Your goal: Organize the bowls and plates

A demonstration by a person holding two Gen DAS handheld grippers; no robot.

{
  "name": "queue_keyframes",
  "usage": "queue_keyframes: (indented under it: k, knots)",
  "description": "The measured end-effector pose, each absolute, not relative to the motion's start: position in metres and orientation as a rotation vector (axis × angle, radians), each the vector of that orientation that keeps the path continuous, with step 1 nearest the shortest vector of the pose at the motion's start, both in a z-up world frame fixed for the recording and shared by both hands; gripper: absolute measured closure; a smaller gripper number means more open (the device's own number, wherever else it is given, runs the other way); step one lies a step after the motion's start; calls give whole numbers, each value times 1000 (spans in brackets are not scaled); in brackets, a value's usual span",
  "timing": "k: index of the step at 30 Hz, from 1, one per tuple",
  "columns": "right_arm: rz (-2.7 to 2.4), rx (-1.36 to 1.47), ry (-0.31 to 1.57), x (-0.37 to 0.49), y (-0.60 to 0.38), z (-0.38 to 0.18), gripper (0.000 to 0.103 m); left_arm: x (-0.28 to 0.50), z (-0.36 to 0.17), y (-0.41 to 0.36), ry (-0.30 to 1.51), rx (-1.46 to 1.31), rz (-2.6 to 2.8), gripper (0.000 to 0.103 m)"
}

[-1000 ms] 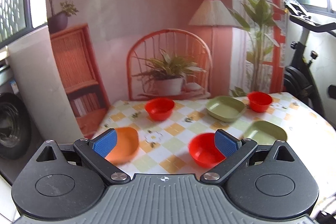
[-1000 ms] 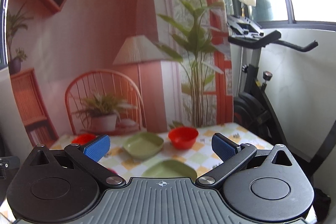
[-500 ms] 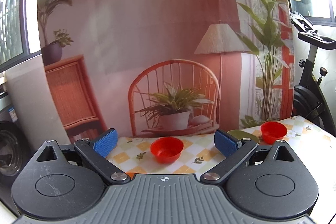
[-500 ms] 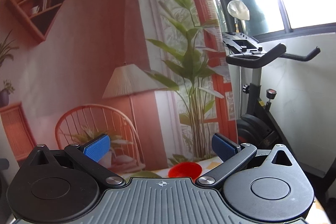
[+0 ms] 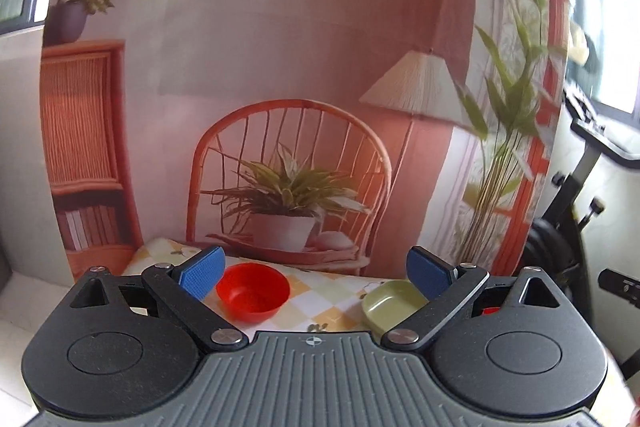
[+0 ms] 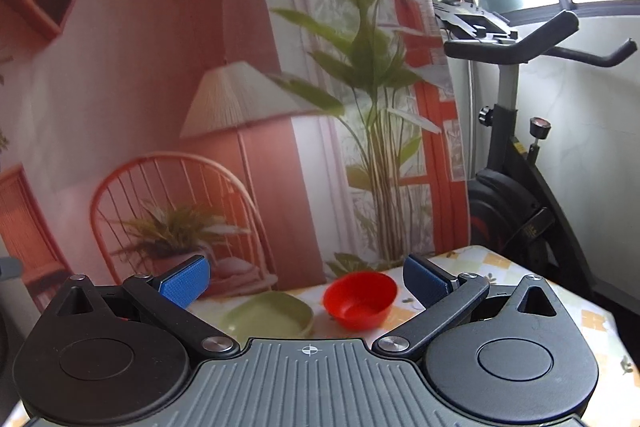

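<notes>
In the left wrist view a red bowl [image 5: 253,292] sits on the checkered tablecloth [image 5: 316,303], with a green dish [image 5: 390,301] to its right, partly behind the right finger. My left gripper [image 5: 314,273] is open and empty, held above and short of them. The right wrist view shows a green plate [image 6: 269,319] and another red bowl [image 6: 360,299] on the table's far part. My right gripper [image 6: 306,281] is open too, with nothing between its blue pads. The nearer dishes are hidden behind both gripper bodies.
A printed backdrop [image 5: 300,67] with a chair, plant and lamp hangs right behind the table. An exercise bike [image 6: 516,155] stands at the right, close to the table's right edge [image 6: 580,311]. A white cabinet [image 5: 20,155] stands at the left.
Both cameras tilted up away from the table half a second ago, then came partly back down. The near red bowl, orange plate and front green plate are out of sight. Both grippers stayed open.
</notes>
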State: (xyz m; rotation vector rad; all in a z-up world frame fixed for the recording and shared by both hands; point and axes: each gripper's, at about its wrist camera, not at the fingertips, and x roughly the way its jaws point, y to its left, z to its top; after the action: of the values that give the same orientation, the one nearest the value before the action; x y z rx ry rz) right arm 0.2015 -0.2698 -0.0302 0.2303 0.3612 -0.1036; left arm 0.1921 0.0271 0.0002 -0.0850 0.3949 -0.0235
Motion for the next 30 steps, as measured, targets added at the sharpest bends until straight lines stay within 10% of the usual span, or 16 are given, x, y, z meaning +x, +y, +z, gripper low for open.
queue_keyframes:
  k: [30]
  knots:
    - [-116,207,556,268,-275,-116,5,290,-85,-1,654,190,10,20]
